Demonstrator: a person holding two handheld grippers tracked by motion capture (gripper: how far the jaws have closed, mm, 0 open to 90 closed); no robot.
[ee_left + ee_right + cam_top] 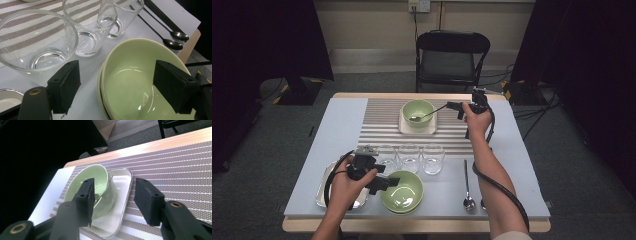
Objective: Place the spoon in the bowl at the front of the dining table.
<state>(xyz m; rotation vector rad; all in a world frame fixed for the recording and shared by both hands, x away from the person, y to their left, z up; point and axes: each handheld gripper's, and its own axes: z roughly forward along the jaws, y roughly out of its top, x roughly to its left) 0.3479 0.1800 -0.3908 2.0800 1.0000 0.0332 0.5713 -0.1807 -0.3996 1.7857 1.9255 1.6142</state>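
At the left of the bench, a metal tray lies under the person's left hand. The left gripper hangs over the near bowl, its jaws spread wide on either side of the rim, holding nothing. In the left gripper view this bowl is the top one of a stack of two and is empty. Just behind it stand three glasses in a row, all empty, at the edge of the striped mat. On the mat, farther back, the far bowl sits on a small white tray, with a spoon lying in it, its handle sloping up over the rim toward the right gripper. That gripper hovers just right of the far bowl; in the right gripper view its jaws stand wide apart and empty, with the far bowl beyond the left jaw. Near the front right of the bench, two more spoons lie side by side.
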